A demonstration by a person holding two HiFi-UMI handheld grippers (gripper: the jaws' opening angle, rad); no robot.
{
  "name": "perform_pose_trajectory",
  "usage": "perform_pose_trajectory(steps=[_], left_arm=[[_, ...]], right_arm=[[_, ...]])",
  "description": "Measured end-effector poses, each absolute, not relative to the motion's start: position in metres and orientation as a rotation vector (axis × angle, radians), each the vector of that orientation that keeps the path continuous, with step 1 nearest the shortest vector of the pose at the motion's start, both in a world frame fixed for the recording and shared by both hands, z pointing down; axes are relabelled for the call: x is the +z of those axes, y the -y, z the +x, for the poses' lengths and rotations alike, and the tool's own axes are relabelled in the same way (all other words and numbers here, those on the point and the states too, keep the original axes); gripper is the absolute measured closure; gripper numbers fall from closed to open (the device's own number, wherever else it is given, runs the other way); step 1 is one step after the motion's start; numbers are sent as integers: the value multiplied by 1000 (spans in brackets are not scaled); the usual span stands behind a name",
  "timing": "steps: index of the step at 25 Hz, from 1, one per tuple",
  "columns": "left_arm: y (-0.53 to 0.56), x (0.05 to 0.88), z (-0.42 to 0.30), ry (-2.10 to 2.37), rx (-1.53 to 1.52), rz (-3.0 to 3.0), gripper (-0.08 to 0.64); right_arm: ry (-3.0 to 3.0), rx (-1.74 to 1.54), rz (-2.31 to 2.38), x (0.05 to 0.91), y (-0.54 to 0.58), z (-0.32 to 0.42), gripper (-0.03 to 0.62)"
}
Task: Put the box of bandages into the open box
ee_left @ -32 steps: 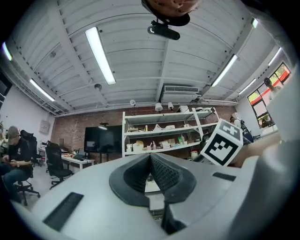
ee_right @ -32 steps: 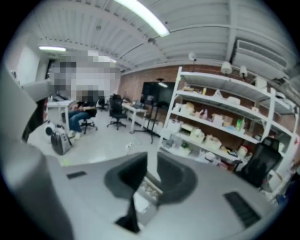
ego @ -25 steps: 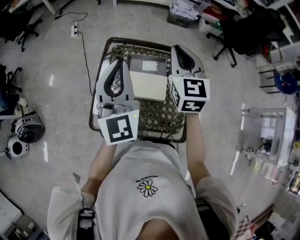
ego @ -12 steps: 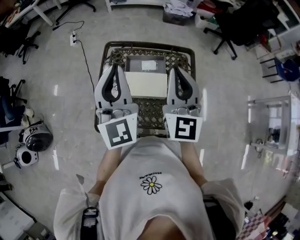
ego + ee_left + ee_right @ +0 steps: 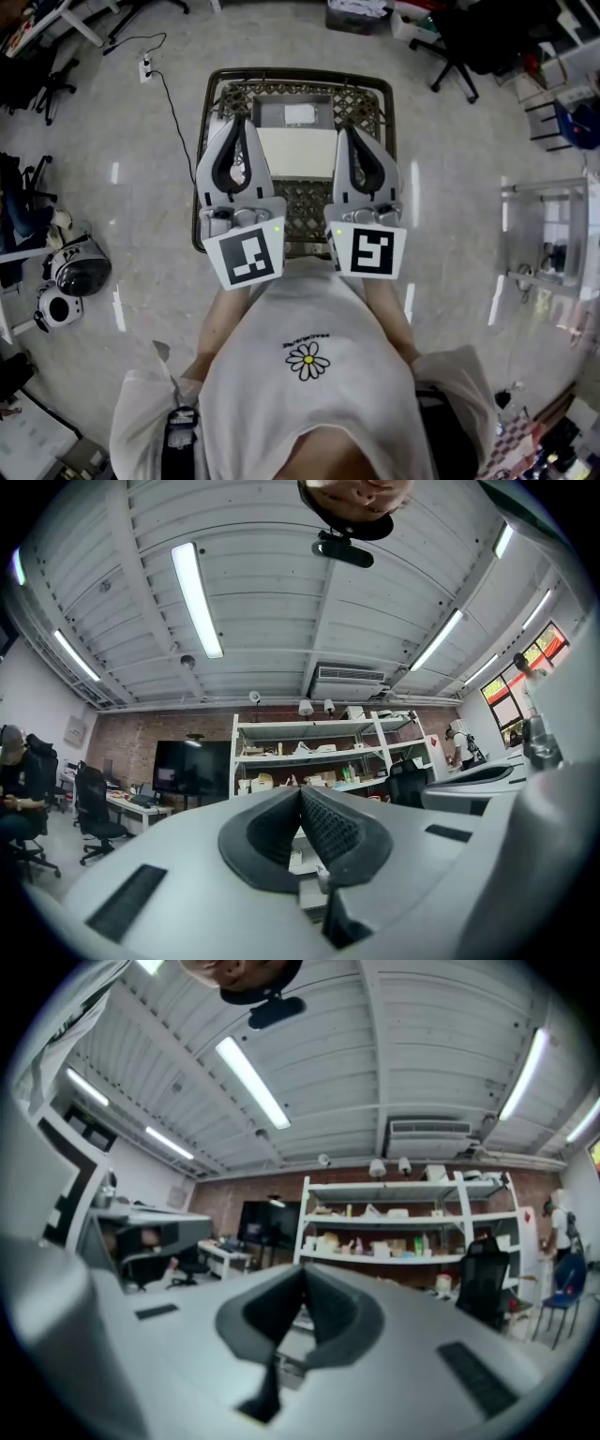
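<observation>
The left gripper [image 5: 241,124] and the right gripper [image 5: 344,133] are held side by side above a wire basket [image 5: 298,75] that stands on the floor [image 5: 141,187]. Both pairs of jaws are fully closed, pad against pad, with nothing between them. Past their tips, each gripper view shows only the ceiling [image 5: 281,592] and distant shelves [image 5: 309,752]. Between the two sets of jaws lies a cream panel [image 5: 296,152], apparently a flap of the open box [image 5: 270,112]. Just beyond the tips, inside that box, sits what looks like the box of bandages [image 5: 300,114], small and white.
</observation>
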State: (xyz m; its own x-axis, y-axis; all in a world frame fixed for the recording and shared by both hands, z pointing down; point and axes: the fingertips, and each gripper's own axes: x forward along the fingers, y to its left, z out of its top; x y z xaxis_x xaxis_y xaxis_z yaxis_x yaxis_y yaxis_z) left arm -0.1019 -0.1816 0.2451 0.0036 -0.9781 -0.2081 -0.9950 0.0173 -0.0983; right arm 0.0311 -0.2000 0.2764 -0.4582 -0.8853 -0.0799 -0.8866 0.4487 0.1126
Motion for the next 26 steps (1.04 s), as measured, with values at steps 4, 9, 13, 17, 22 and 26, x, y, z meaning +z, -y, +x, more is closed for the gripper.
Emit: perform_pose_trajectory(steps=[4, 9, 13, 17, 22, 26], left_arm=[[181, 245, -103, -2079, 126, -2058, 535], [180, 247, -103, -2078, 115, -2065, 535], [181, 246, -104, -2082, 120, -2059, 535], [181, 246, -105, -2085, 119, -2057, 535], [181, 251, -108, -2104, 108, -2059, 535], [182, 250, -109, -2110, 112, -2051, 535]], right_arm=[[-2649, 202, -1660, 277, 201, 35, 561], [-2642, 202, -1662, 275, 200, 36, 563], [-2645, 216, -1663, 273, 200, 35, 561], [-2655, 207, -1660, 275, 200, 34, 561], [-2664, 212, -1651, 277, 201, 31, 561], [-2676, 204, -1649, 280, 201, 31, 561]])
